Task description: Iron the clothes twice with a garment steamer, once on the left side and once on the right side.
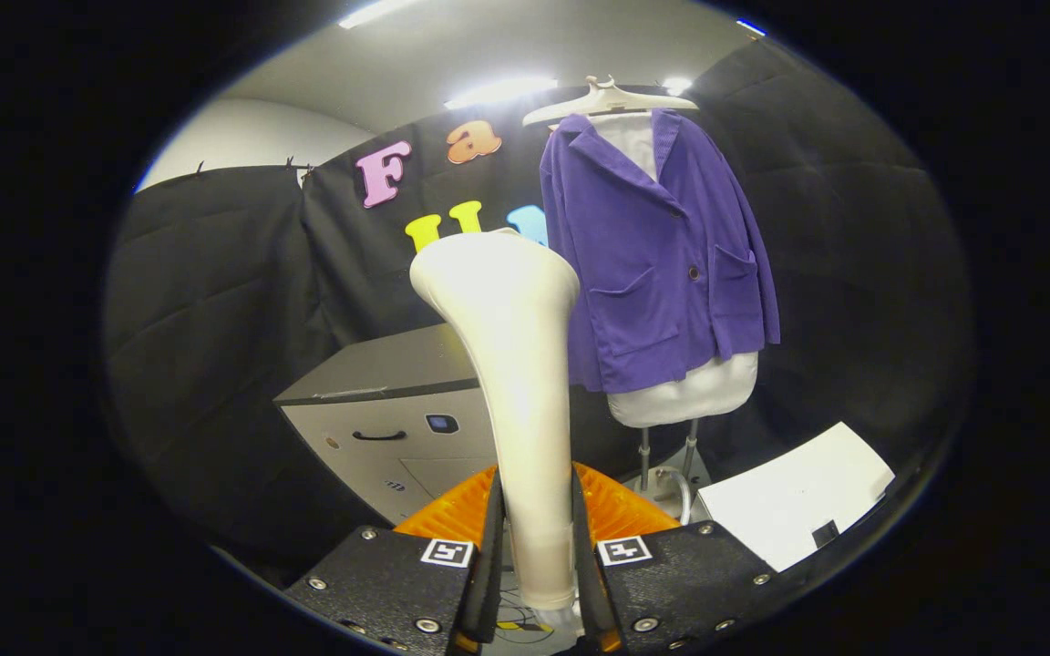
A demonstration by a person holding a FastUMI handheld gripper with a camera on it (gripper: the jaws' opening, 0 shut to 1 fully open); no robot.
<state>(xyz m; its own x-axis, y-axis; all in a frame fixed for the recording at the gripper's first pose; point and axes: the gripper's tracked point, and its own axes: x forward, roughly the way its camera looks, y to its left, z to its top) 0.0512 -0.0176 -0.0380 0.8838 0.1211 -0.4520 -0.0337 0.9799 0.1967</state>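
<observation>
Claw: the claw is clenched on the steamer; both fingers press against its handle, one on each side.
Steamer: cream-white, held upright between the fingers, narrow at the grip and widening to a head at the top. The head stands apart from the jacket, to its left and nearer the camera.
Jacket: a purple jacket hangs beyond the fingers, right of the steamer head. It has two patch pockets, one dark button and an open collar.
Hanger: a pale hanger carries the jacket at the shoulders.
Form: a white form shows under the hem and at the neck opening.
Stand: thin metal poles run down from the form to a base.
Base unit: an orange ribbed body sits just behind the fingers, partly hidden by them and by the handle.
Cabinet: a grey cabinet with a dark handle stands left of the steamer, against the wall.
Sheet: a white sheet lies low on the right, near the stand's base.
</observation>
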